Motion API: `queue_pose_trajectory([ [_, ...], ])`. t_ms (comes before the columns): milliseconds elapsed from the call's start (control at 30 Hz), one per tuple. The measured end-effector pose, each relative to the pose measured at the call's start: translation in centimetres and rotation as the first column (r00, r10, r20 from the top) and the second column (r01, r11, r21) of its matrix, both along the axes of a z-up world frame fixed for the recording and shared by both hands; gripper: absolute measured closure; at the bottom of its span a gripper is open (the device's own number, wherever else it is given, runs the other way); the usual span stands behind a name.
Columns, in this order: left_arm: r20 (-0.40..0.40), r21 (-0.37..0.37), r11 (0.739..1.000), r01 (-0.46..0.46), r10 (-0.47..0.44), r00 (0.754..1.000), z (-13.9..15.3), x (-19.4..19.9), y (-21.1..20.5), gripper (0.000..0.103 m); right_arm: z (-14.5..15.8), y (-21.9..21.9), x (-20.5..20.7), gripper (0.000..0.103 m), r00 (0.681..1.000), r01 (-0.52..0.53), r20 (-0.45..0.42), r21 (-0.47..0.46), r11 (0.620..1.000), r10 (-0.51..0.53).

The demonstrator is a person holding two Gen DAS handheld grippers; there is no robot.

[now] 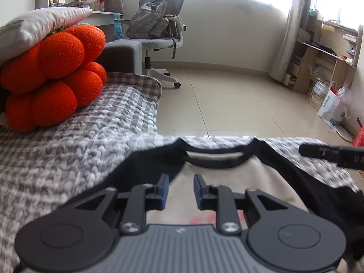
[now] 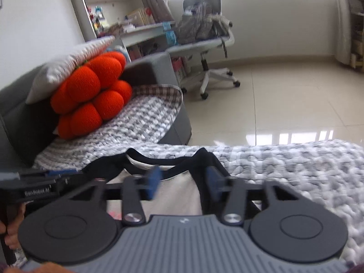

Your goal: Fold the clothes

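Both tongs tilted down over shirt point(image 1: 227, 177): left tongs point(image 1: 180, 190) and right tongs point(image 2: 182, 183) spread, empty.

Left gripper point(image 1: 180, 191): jaws apart w/ a narrow gap, nothing between the blue pads, angled downward. Right gripper point(image 2: 182, 182): jaws wider apart, also empty (pads blurred). Fingers of the person's left hand point(image 2: 10, 232) wrap its handle.

My own tongs hide the lower half of the shirt point(image 1: 227, 175); its pink print point(image 1: 202, 219) blurs unreadably, and the sofa cover point(image 2: 307, 177) smears from motion.
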State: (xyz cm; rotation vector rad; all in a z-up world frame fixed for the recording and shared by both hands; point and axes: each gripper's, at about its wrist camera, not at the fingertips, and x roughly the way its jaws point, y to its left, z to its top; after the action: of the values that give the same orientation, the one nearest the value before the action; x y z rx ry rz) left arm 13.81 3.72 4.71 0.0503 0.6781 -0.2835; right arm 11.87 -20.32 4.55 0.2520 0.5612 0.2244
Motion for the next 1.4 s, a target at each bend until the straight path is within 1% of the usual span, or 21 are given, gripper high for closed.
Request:
queue_pose_trajectory([
  [33,-0.006,-0.003,1.0,-0.005,0.005,1.0,0.2,-0.8,-0.2,0.072,0.5,-0.1,-0.9,0.047,1.0,0.002,0.01,-0.001,1.0,-0.002],
  [67,-0.009,-0.006,1.0,-0.01,0.009,1.0,0.3,-1.5,-0.3,0.071,0.9,-0.2,-1.6,0.047,1.0,0.005,0.019,-0.003,1.0,-0.005],
  [233,-0.042,-0.012,1.0,-0.003,0.003,0.999,0.3,-4.9,-1.3,0.07,2.1,-0.4,-5.4,0.039,0.998,0.018,0.054,-0.016,1.0,-0.017],
  [367,-0.057,-0.033,0.999,-0.001,-0.001,0.998,0.4,-7.4,-2.0,0.067,2.6,-0.9,-7.9,0.038,0.998,0.027,0.064,-0.004,1.0,-0.027],
  [400,-0.06,-0.039,0.999,-0.001,-0.002,0.998,0.4,-8.0,-2.1,0.066,2.6,-1.1,-8.5,0.037,0.997,0.031,0.065,-0.002,1.0,-0.03],
  [533,-0.072,-0.072,0.997,0.005,-0.01,0.997,0.2,-10.2,-2.6,0.06,2.6,-1.8,-10.6,0.029,0.997,0.049,0.063,0.002,0.999,-0.049],
  [567,-0.074,-0.086,0.996,0.01,-0.016,0.997,0.1,-10.6,-2.7,0.059,2.6,-1.9,-11.0,0.028,0.997,0.055,0.06,-0.001,0.998,-0.055],
  [633,-0.081,-0.112,0.993,0.027,-0.036,0.996,-0.3,-11.7,-3.0,0.053,2.4,-2.3,-11.8,0.024,0.996,0.07,0.052,-0.011,0.997,-0.069],
  [733,-0.088,-0.131,0.988,0.079,-0.091,0.992,-1.5,-13.3,-3.9,0.046,1.5,-3.1,-12.5,0.019,0.995,0.1,0.029,-0.039,0.994,-0.099],
  [833,-0.078,-0.129,0.982,0.138,-0.149,0.986,-2.8,-14.7,-4.7,0.045,0.7,-4.3,-12.7,0.019,0.99,0.138,-0.002,-0.058,0.989,-0.138],
  [933,-0.077,-0.136,0.972,0.192,-0.204,0.976,-3.5,-15.7,-5.2,0.045,0.1,-6.3,-13.1,0.019,0.984,0.174,-0.03,-0.022,0.985,-0.175],
  [1000,-0.069,-0.157,0.962,0.225,-0.238,0.969,-3.6,-16.0,-5.4,0.045,-0.6,-7.7,-13.2,0.019,0.977,0.206,-0.064,0.014,0.978,-0.205],
  [1133,-0.058,-0.231,0.932,0.279,-0.299,0.952,-3.3,-16.5,-5.8,0.047,-2.4,-9.1,-12.7,0.019,0.967,0.216,-0.151,0.066,0.974,-0.205],
  [1167,-0.057,-0.249,0.922,0.297,-0.32,0.946,-3.3,-16.6,-6.0,0.047,-2.8,-9.1,-12.5,0.02,0.966,0.211,-0.171,0.078,0.974,-0.196],
  [1233,-0.06,-0.27,0.904,0.331,-0.359,0.931,-3.4,-16.8,-6.6,0.047,-3.6,-8.9,-12.2,0.026,0.964,0.19,-0.207,0.112,0.975,-0.164],
  [1267,-0.064,-0.267,0.9,0.343,-0.372,0.926,-3.6,-17.0,-7.0,0.047,-4.0,-8.7,-12.0,0.028,0.963,0.177,-0.227,0.134,0.975,-0.143],
  [1300,-0.069,-0.262,0.898,0.354,-0.383,0.921,-3.8,-17.2,-7.3,0.05,-4.4,-8.6,-11.8,0.033,0.961,0.167,-0.245,0.151,0.974,-0.126],
  [1333,-0.075,-0.245,0.901,0.358,-0.386,0.92,-4.1,-17.3,-7.7,0.054,-4.7,-8.4,-11.6,0.039,0.959,0.162,-0.26,0.162,0.973,-0.116],
  [1367,-0.079,-0.228,0.906,0.358,-0.383,0.92,-4.3,-17.5,-8.1,0.057,-4.9,-8.3,-11.5,0.05,0.955,0.169,-0.27,0.156,0.973,-0.123],
  [1400,-0.085,-0.215,0.911,0.353,-0.378,0.922,-4.6,-17.5,-8.3,0.062,-4.9,-8.3,-11.5,0.066,0.952,0.185,-0.271,0.142,0.972,-0.142],
])
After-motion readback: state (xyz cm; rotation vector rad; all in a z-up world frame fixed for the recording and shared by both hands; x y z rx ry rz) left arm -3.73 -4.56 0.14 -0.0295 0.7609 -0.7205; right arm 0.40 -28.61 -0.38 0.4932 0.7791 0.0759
